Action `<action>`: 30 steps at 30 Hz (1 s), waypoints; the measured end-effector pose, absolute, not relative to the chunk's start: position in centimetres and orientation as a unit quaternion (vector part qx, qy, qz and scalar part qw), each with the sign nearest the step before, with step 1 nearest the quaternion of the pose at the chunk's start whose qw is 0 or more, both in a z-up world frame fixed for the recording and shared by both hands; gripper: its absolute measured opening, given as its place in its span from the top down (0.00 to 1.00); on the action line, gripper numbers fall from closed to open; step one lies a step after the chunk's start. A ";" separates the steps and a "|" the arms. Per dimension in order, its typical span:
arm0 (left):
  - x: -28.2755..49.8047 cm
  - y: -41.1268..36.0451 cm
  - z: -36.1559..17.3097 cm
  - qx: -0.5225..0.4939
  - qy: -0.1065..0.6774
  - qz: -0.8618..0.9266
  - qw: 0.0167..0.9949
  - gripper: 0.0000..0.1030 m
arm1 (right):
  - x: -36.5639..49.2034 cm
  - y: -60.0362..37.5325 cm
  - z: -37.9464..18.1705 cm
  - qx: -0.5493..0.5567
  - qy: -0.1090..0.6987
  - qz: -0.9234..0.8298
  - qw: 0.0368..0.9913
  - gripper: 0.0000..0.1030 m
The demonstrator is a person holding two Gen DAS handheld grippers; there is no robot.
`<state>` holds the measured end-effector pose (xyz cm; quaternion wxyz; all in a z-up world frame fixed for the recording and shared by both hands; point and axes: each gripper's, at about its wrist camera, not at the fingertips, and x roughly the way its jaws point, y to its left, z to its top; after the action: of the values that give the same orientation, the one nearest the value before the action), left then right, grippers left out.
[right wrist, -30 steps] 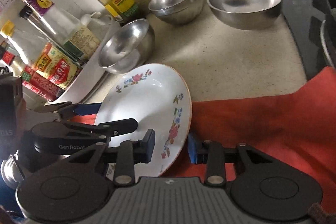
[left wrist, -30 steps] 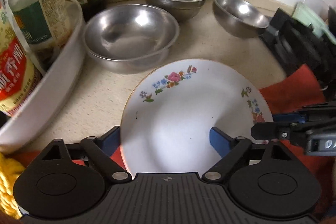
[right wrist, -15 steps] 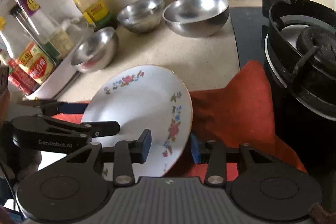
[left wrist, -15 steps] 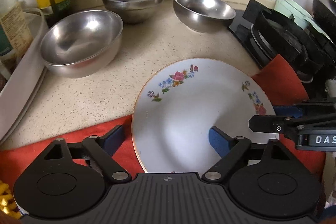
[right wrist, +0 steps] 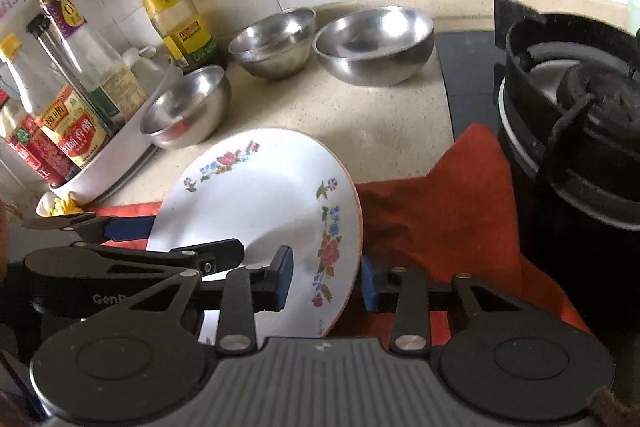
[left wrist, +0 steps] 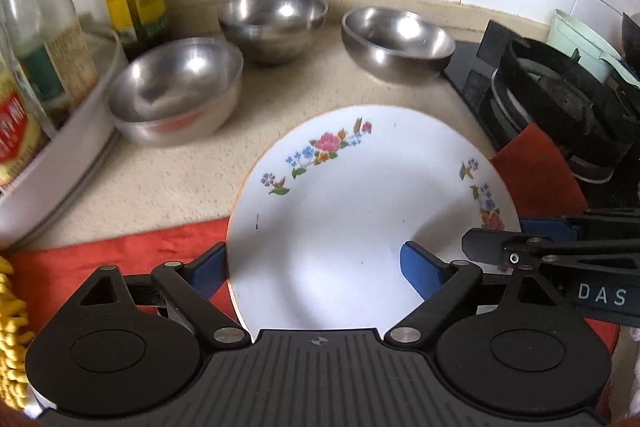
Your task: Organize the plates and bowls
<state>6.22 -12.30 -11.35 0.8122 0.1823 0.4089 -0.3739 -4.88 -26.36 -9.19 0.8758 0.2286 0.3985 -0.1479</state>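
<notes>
Above the counter (left wrist: 168, 183), two tools hold one flowered plate (left wrist: 360, 211).

Left tool (left wrist: 316, 267) straddles the plate's near-left rim, one blue pad under it and one on its face, though whether they press it I cannot tell. Right tool (right wrist: 326, 281) is clamped on the plate's right rim, a pad on each side. Under the tilted plate lies a red cloth (right wrist: 436, 203). Three steel bowls (left wrist: 180, 87) stand farther back near the tiled wall, bottles (right wrist: 168, 7) to the left, a stove burner (right wrist: 572, 115) at right.
</notes>
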 end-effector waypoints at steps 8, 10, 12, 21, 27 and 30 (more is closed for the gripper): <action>4.8 -12.1 -9.5 0.169 0.384 -0.364 0.831 0.11 | -5.5 -26.7 -6.8 0.214 0.371 -0.148 0.891 0.68; 4.4 -11.8 -9.1 0.168 0.375 -0.360 0.838 0.12 | -5.6 -26.7 -6.6 0.217 0.368 -0.147 0.892 0.68; 4.0 -11.5 -8.6 0.167 0.366 -0.354 0.844 0.12 | -5.7 -26.5 -6.3 0.218 0.363 -0.144 0.895 0.68; 3.7 -9.1 -6.4 0.148 0.340 -0.318 0.873 0.12 | -4.7 -25.3 -4.7 0.209 0.349 -0.114 0.906 0.68; 4.1 -6.4 -5.3 0.133 0.333 -0.280 0.891 0.13 | -3.1 -23.4 -3.9 0.196 0.348 -0.081 0.913 0.68; 4.4 -4.7 -5.0 0.123 0.335 -0.257 0.898 0.13 | -2.2 -22.3 -3.8 0.191 0.351 -0.059 0.915 0.68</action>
<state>4.38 -4.72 -4.95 0.8981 0.1232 0.3347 -0.2572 -2.18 -22.30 -3.77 0.9148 0.1910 0.3508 -0.0595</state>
